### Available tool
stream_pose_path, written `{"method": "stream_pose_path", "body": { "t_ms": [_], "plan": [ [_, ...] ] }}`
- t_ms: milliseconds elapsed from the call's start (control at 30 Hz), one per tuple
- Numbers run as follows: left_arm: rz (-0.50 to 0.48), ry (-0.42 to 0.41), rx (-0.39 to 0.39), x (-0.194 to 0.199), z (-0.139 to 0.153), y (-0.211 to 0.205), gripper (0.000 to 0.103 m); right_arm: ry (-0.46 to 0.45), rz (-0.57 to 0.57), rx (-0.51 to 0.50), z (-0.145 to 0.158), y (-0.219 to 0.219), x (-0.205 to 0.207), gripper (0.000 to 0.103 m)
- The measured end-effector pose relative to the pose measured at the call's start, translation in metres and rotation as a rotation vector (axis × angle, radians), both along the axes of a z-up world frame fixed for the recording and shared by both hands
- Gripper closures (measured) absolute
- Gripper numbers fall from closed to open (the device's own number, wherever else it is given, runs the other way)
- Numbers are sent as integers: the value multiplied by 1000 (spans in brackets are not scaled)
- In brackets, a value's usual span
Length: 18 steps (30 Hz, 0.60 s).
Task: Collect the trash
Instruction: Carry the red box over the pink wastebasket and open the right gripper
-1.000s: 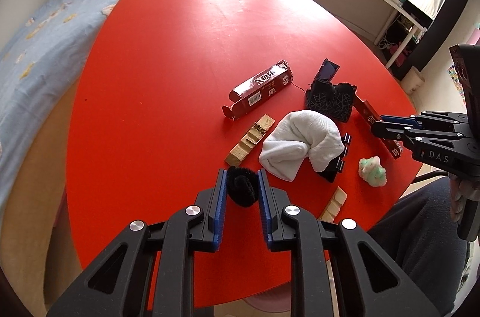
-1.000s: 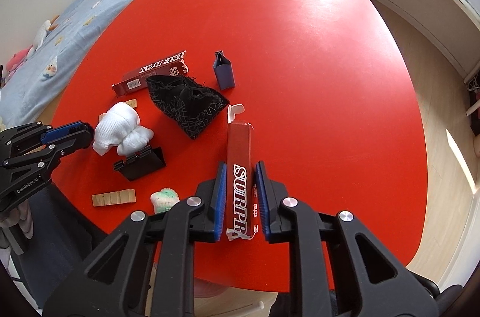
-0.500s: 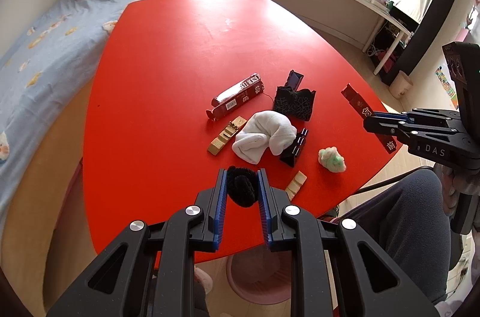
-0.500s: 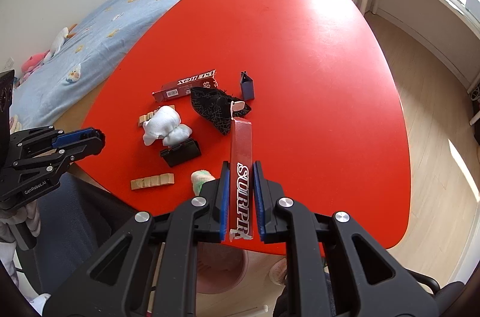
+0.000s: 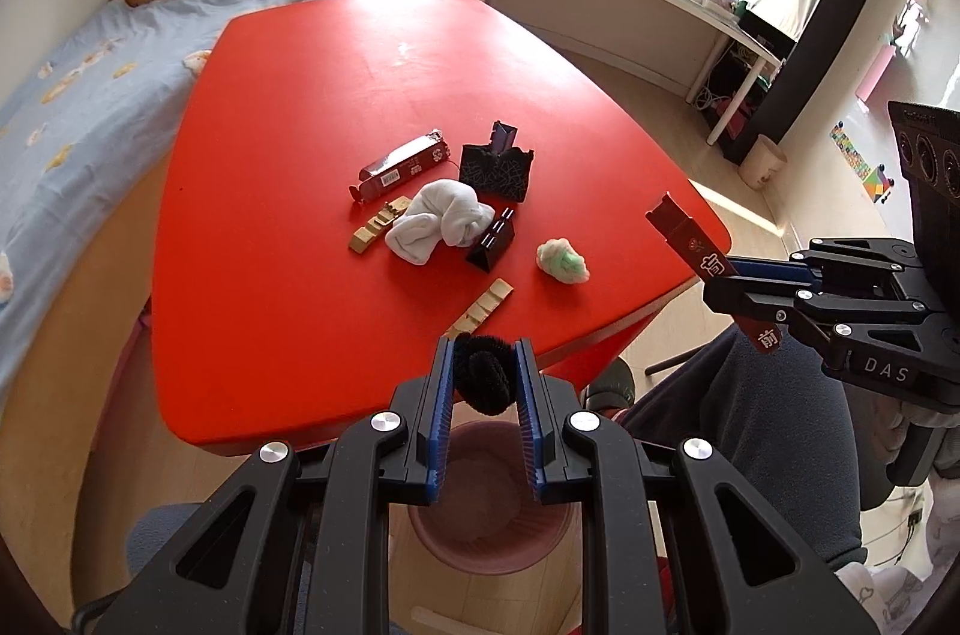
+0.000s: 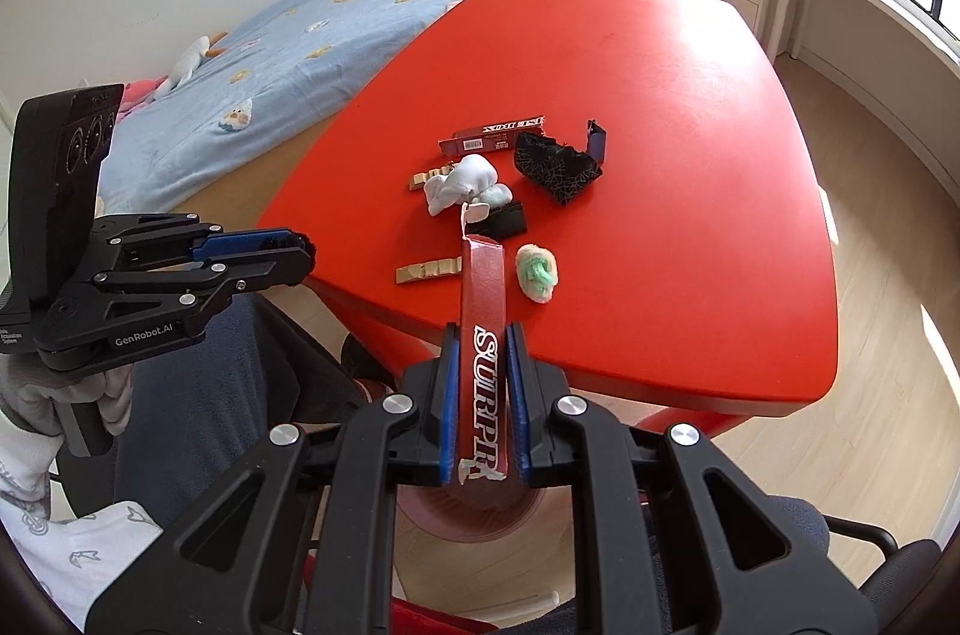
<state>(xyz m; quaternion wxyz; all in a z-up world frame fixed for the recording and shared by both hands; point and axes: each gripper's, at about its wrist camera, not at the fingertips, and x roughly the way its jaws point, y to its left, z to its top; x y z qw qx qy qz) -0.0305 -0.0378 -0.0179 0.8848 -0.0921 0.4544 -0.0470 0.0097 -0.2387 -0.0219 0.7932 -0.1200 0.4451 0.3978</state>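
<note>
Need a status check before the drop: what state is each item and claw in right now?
left claw: shut on black fuzzy ball, above the bin
right claw: shut on red SURPRISE box, top flap open
pink bin: on the floor by the table's near edge
second red box: lying flat, end open
white cloth: bunched

Left gripper (image 5: 483, 383) and right gripper (image 6: 483, 383), jaws clamped, side by side.

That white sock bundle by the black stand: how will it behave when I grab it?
The white sock bundle looks soft and loosely wadded, so it will likely squash between the fingers. Its folds may unroll and dangle when lifted. It seems to lean against the black stand, which might shift.
</note>
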Motion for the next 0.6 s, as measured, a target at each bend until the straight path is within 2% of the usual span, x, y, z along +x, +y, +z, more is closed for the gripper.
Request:
{"method": "stream_pose_path", "body": {
  "t_ms": [400, 600],
  "plan": [
    [-52, 68, -31, -28, -27, -28, 83, 92, 46, -25, -36, -7, -34, 89],
    [-61, 79, -44, -33, -31, -32, 83, 111, 60, -23, -42, -9, -41, 89]
  ]
}}
